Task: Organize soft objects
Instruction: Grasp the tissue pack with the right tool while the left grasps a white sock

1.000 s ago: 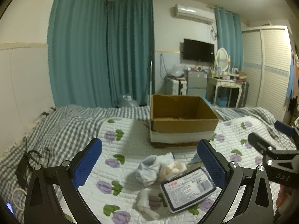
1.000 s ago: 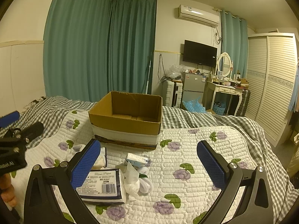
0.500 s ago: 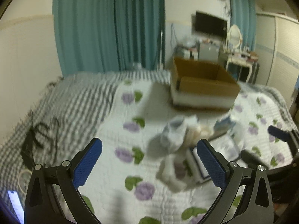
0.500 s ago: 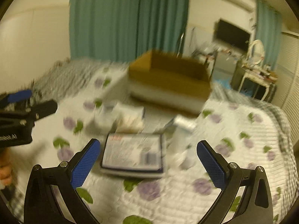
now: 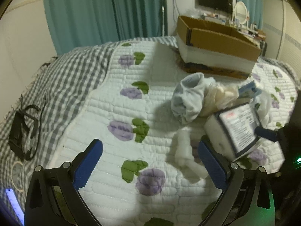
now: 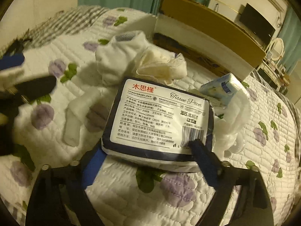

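Our right gripper (image 6: 148, 150) clamps the dark-bordered plastic tissue paper pack (image 6: 160, 116). Our left gripper (image 5: 150, 162) hangs released, a white rolled sock (image 5: 185, 158) just inside its right finger.

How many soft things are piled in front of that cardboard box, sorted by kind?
Tissue packs: 2 (large pack, small blue packet)
Cloth bundles: 4 (pale blue sock, cream bundle, white roll, white crumpled cloth)
Total: 6
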`<state>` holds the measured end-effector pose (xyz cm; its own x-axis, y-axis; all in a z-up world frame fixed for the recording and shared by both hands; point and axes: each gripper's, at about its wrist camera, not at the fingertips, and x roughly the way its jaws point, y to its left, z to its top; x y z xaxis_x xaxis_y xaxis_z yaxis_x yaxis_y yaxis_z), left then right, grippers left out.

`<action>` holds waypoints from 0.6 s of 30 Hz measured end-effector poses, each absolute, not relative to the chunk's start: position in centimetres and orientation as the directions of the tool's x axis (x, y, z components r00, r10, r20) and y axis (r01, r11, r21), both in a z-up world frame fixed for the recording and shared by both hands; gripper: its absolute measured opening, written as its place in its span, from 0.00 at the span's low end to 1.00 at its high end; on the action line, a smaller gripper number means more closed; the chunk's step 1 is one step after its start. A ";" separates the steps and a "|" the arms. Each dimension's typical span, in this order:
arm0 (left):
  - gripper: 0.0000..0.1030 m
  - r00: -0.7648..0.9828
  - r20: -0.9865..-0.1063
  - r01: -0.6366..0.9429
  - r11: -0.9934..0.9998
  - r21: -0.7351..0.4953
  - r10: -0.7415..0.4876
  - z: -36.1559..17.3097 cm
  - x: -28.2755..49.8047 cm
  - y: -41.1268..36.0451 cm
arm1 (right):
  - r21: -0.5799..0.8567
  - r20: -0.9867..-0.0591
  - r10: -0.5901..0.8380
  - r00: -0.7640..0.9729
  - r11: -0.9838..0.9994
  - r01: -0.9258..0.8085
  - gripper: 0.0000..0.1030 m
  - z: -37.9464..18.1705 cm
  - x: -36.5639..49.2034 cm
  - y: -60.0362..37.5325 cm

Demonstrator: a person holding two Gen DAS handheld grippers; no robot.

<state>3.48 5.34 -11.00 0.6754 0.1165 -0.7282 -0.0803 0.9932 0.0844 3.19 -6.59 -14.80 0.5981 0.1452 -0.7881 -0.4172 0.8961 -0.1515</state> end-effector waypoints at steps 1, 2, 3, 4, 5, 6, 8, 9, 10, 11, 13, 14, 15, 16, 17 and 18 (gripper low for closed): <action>0.99 0.667 -0.736 -0.071 0.993 0.090 0.115 -11.4 3.7 5.1 | -0.129 -0.784 0.166 0.598 0.899 -0.419 0.69 -14.4 3.1 -6.9; 0.99 0.661 -0.744 -0.060 0.995 0.080 0.100 -11.7 3.9 5.1 | -0.115 -0.781 0.181 0.598 0.899 -0.422 0.64 -14.0 3.0 -7.1; 0.99 0.653 -0.753 -0.048 0.997 0.065 0.081 -12.0 4.0 5.0 | -0.111 -0.771 0.188 0.609 0.901 -0.419 0.58 -13.5 2.6 -7.4; 0.98 0.646 -0.760 -0.042 0.997 0.061 0.073 -12.3 4.2 4.9 | -0.111 -0.764 0.188 0.617 0.904 -0.414 0.53 -13.1 2.3 -7.6; 0.93 0.640 -0.766 -0.037 0.998 0.060 0.070 -12.6 4.3 4.7 | -0.102 -0.754 0.194 0.628 0.909 -0.404 0.51 -12.7 2.0 -8.1; 0.91 0.634 -0.771 -0.025 0.998 0.052 0.056 -12.9 4.4 4.5 | -0.093 -0.748 0.199 0.633 0.913 -0.397 0.49 -12.5 1.9 -8.1; 0.90 0.619 -0.785 -0.006 1.000 0.028 0.026 -13.3 4.7 4.1 | -0.063 -0.738 0.218 0.639 0.920 -0.387 0.48 -11.7 1.6 -8.9; 0.85 0.612 -0.791 0.003 1.000 0.020 0.014 -13.6 4.8 3.9 | -0.055 -0.734 0.221 0.643 0.924 -0.379 0.47 -11.5 1.5 -9.2; 0.80 0.605 -0.796 0.017 1.000 0.018 0.005 -14.0 5.1 3.5 | -0.050 -0.730 0.220 0.647 0.927 -0.372 0.47 -11.3 1.5 -9.4; 0.73 0.597 -0.802 0.027 1.000 0.016 -0.004 -14.3 5.4 3.1 | -0.041 -0.728 0.222 0.648 0.930 -0.365 0.47 -11.1 1.5 -9.7; 0.67 0.569 -0.821 0.050 0.999 -0.014 -0.040 -15.2 6.0 2.7 | -0.029 -0.725 0.229 0.650 0.932 -0.361 0.47 -10.8 1.4 -10.0; 0.61 0.547 -0.835 0.057 0.997 -0.044 -0.068 -15.7 6.4 2.5 | -0.026 -0.723 0.232 0.651 0.932 -0.361 0.47 -10.6 1.3 -10.0; 0.51 0.523 -0.848 0.061 0.996 -0.067 -0.089 -16.3 6.8 2.5 | -0.024 -0.720 0.233 0.653 0.933 -0.359 0.47 -10.5 1.2 -10.1; 0.48 0.503 -0.859 0.061 0.995 -0.075 -0.095 -16.8 7.1 2.4 | -0.022 -0.719 0.236 0.654 0.933 -0.361 0.47 -10.4 1.1 -10.2; 0.42 0.501 -0.862 0.058 0.996 -0.064 -0.084 -16.9 7.2 2.3 | -0.019 -0.718 0.239 0.653 0.932 -0.362 0.47 -10.3 1.1 -10.2; 0.34 0.504 -0.860 0.060 0.997 -0.055 -0.077 -16.9 7.1 2.2 | -0.018 -0.715 0.240 0.656 0.933 -0.360 0.47 -10.2 1.1 -10.2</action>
